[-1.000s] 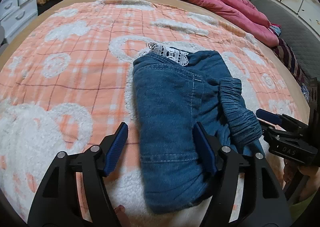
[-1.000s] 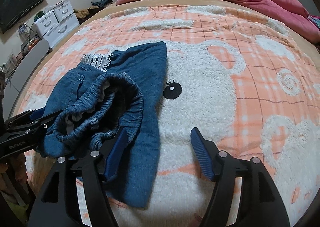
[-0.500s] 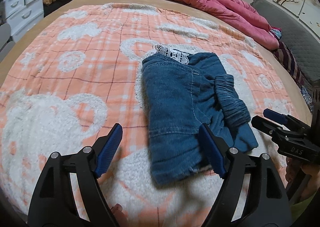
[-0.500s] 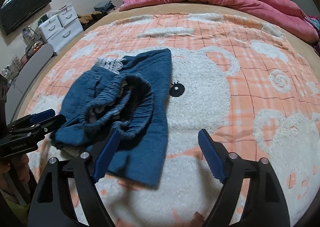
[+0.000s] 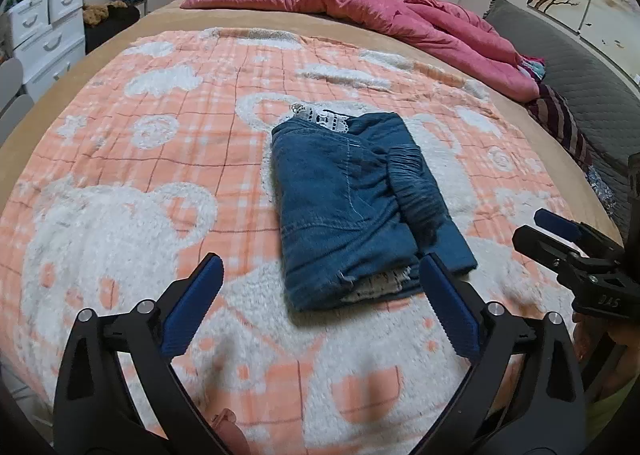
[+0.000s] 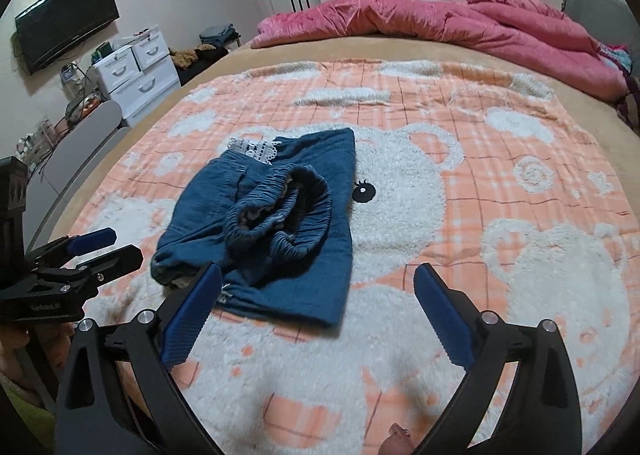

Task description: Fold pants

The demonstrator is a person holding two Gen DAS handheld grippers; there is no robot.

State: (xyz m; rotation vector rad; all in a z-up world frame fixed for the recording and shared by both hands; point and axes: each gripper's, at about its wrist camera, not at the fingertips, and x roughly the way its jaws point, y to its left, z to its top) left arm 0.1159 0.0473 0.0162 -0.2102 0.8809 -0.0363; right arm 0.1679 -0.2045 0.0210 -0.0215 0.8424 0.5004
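Left wrist view: folded denim pants (image 5: 360,211) lie mid-blanket (image 5: 160,159) on the bed. Both left tongs (image 5: 320,307) and right tongs (image 6: 316,311) gape wide, empty. Elastic waistband (image 6: 280,211) bulges open; you should press it flat, then square the edges.

**What I cannot make out**

The folded pants (image 5: 352,211) hide their own inner layers; only a strip of white lace (image 5: 326,121) pokes out at the far end. My left gripper (image 5: 318,301) and right gripper (image 6: 316,307) are cut off below by the frame edges. The small things by the drawers (image 6: 136,73) are too tiny to name.
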